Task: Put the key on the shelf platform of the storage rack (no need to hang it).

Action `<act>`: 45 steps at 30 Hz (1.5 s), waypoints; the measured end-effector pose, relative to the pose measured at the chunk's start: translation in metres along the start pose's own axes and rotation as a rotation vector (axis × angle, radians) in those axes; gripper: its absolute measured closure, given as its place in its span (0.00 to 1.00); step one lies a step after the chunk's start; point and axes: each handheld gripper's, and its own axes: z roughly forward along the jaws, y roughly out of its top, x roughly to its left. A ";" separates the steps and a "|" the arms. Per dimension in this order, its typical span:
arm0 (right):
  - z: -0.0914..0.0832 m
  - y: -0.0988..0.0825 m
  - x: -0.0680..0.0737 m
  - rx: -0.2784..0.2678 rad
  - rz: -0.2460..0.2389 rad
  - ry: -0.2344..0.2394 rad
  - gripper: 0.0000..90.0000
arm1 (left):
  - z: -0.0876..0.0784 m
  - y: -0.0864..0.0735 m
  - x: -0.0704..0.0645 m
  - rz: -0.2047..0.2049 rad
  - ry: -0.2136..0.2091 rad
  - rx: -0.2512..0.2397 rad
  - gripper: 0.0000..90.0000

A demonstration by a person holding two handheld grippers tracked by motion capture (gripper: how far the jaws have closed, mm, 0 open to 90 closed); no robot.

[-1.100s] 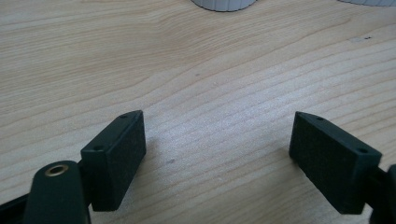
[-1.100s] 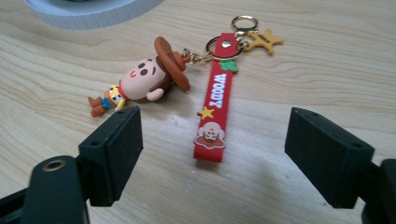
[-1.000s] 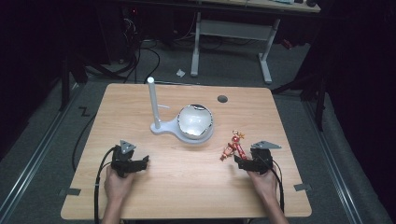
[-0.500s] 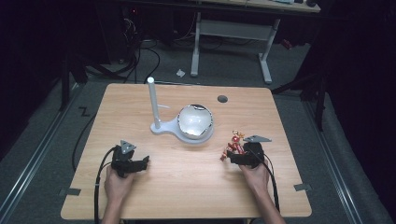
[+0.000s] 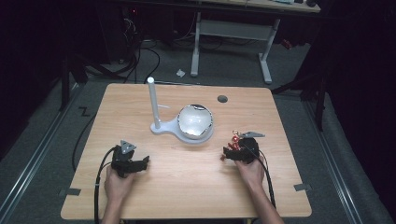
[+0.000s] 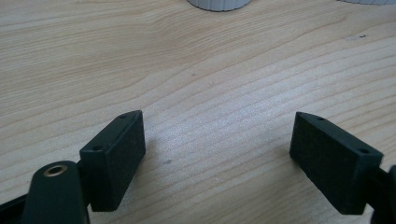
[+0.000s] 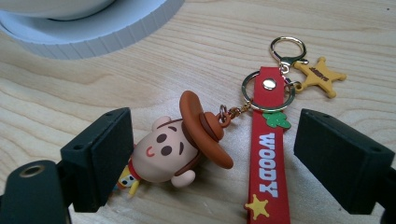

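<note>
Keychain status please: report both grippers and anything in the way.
Right gripper open, jaws just opened wider, astride the keychain. Left gripper open, nothing between its jaws. Lamp base close behind the keychain.

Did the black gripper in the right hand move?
Yes. The right gripper slid left toward the red cowboy keychain, judged against the white round stand; its jaws have just been opening.

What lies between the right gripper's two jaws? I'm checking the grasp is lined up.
In the right gripper view, the right gripper straddles the Woody keychain: figure and red strap on the table.
</note>
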 end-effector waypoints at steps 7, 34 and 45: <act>0.001 -0.002 -0.002 0.035 -0.021 0.036 0.20 | 0.000 0.000 0.000 -0.001 0.000 0.000 0.21; -0.011 -0.011 -0.011 0.010 -0.174 0.047 0.74 | 0.000 0.000 0.000 -0.001 0.001 0.001 0.21; -0.038 -0.006 -0.015 -0.083 -0.162 0.087 0.74 | 0.000 0.000 0.000 -0.002 0.000 0.001 0.21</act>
